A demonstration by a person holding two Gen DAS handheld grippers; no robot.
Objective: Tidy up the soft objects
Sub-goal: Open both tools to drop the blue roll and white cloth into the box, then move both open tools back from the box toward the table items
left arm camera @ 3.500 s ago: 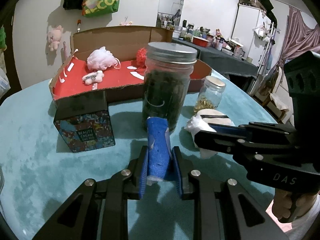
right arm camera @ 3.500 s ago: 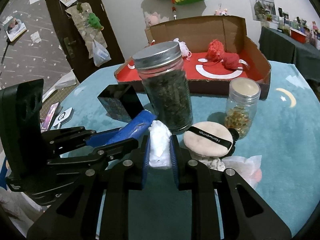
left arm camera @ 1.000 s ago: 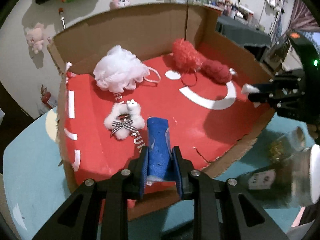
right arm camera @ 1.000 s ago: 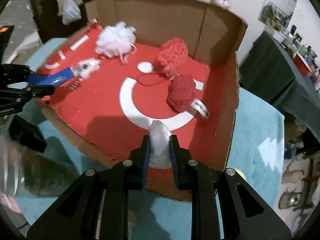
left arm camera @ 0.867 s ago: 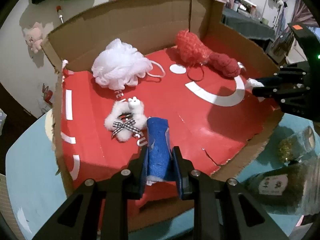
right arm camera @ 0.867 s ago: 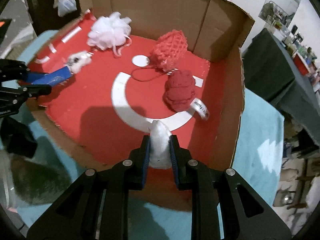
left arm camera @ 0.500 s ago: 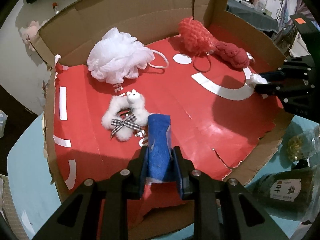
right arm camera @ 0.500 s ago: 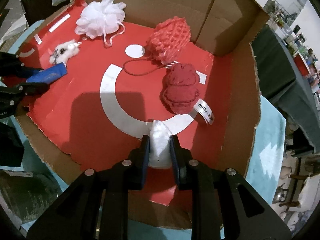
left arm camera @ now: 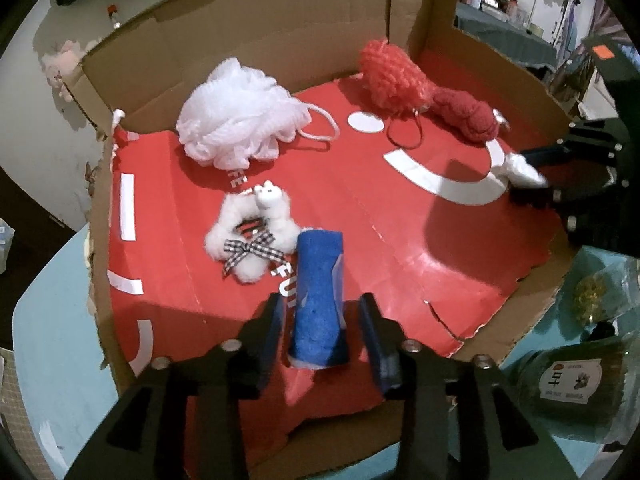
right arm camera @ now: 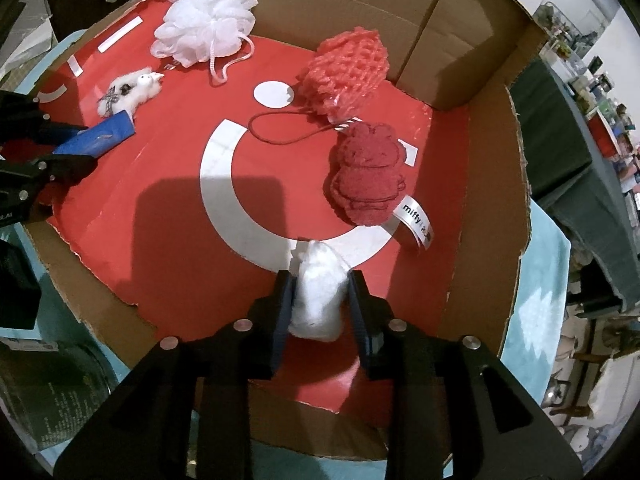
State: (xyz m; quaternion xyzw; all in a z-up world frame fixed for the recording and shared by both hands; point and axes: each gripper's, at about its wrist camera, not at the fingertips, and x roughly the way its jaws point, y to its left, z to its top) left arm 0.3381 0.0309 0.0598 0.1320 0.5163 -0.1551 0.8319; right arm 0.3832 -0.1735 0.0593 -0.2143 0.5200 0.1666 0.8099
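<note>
A blue sponge (left arm camera: 319, 296) lies on the red floor of the cardboard box (left arm camera: 256, 36), between the jaws of my left gripper (left arm camera: 322, 314), which are spread apart and clear of it on both sides. The sponge also shows in the right wrist view (right arm camera: 100, 138). My right gripper (right arm camera: 320, 300) has its jaws slightly parted around a white cotton wad (right arm camera: 320, 298), low over the box floor near its right front; whether they still pinch it I cannot tell. The wad also shows in the left wrist view (left arm camera: 520, 168).
In the box lie a white mesh pouf (left arm camera: 240, 124), a small white plush with a checked bow (left arm camera: 250, 240), a red knitted pouch (right arm camera: 348, 74) and a dark red plush (right arm camera: 368, 176). A dark glass jar (left arm camera: 568, 384) stands on the teal cloth outside the front wall.
My left gripper's jaws have opened and let go of the blue sponge, which now rests on the box floor. My right gripper's jaws have widened a little around the white wad and sunk lower.
</note>
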